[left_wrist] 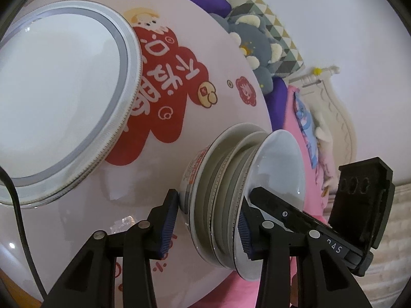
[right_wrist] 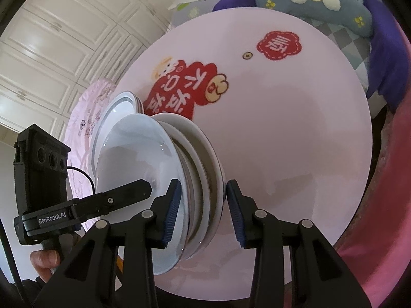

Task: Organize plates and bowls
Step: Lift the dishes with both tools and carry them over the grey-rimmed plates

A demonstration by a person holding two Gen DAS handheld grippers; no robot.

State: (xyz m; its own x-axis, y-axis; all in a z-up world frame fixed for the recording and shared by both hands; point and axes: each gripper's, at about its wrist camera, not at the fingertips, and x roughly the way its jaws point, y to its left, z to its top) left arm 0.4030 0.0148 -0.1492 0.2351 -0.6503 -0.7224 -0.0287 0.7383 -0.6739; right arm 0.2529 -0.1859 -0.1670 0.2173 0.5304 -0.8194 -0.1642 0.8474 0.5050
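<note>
Nearest us in the left wrist view, our left gripper [left_wrist: 208, 220] has its blue pads clamped across the rims of the stack of bowls [left_wrist: 231, 195] on the pink round table [left_wrist: 218, 51], with a grey-rimmed plate [left_wrist: 64, 97] lying apart to its left. In the right wrist view, our right gripper [right_wrist: 203, 215] is likewise clamped on that stack of bowls [right_wrist: 179, 179] from the opposite side, and the plate [right_wrist: 115, 110] sits just beyond it.

Both views are brightly and evenly lit by soft light. Strong fisheye bending and dark vignetting are seen at the edges. Small glints are carried by the stacked bowls [left_wrist: 272, 169] between the jaws; faint shadows fall on the worktop [right_wrist: 295, 133] beyond them.
</note>
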